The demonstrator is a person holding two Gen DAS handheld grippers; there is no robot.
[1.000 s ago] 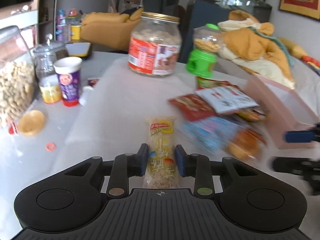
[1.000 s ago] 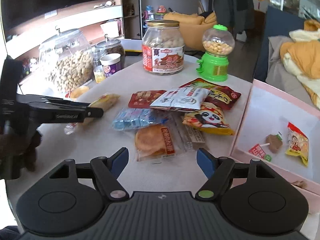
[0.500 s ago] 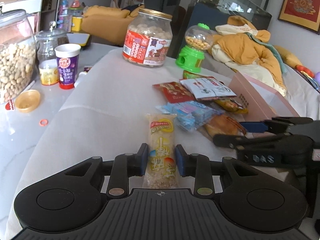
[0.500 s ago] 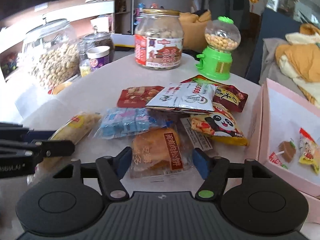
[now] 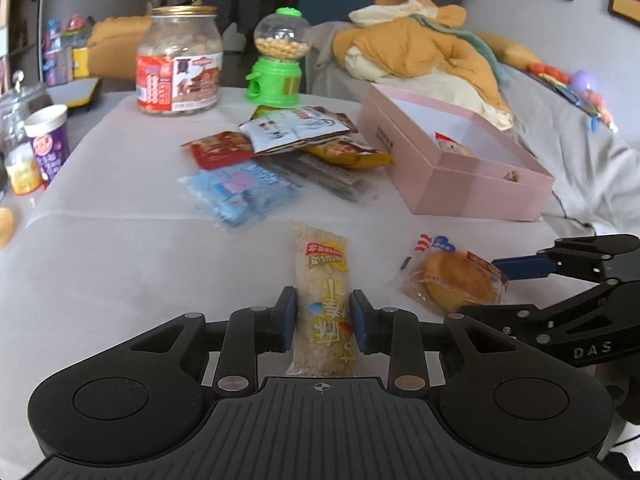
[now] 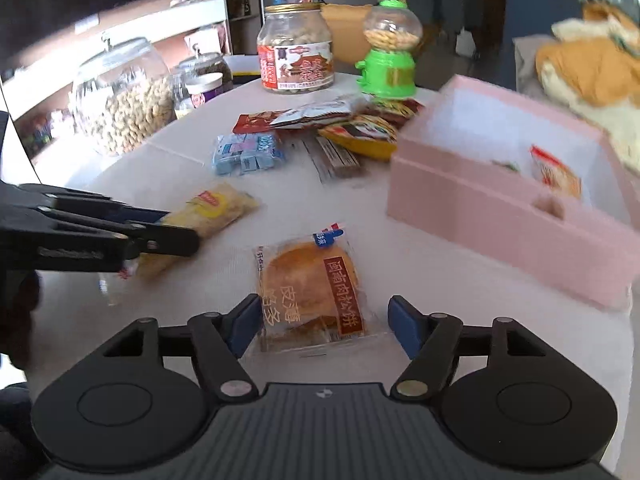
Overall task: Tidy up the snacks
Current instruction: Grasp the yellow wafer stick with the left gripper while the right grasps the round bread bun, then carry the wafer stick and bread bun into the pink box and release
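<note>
– Tongs first: what do the left tongs (image 5: 323,316) grip?
– They pinch a long yellow rice cracker pack (image 5: 323,296), both blue pads pressed on its sides, low in the middle of the left wrist view. The pack's far end points up the frame over the white surface (image 5: 120,272).
– And the right tongs (image 6: 322,326)?
– Their jaws are opening. A bun in a clear wrapper (image 6: 310,288) lies flat on the surface between the blue pads; the left pad sits at the wrapper's edge, the right pad stands clear of it.
– Where is the rest?
– Above the bun, at mid-frame, lie a blue candy bag (image 6: 248,154) and a heap of snack packets (image 6: 352,120). The pink box (image 6: 500,216) stands open at the right, with a few small snacks inside. Further up, a labelled nut jar (image 6: 295,54) and a green candy dispenser (image 6: 390,54) stand side by side, and a big glass jar of peanuts (image 6: 124,96) stands at the upper left.
</note>
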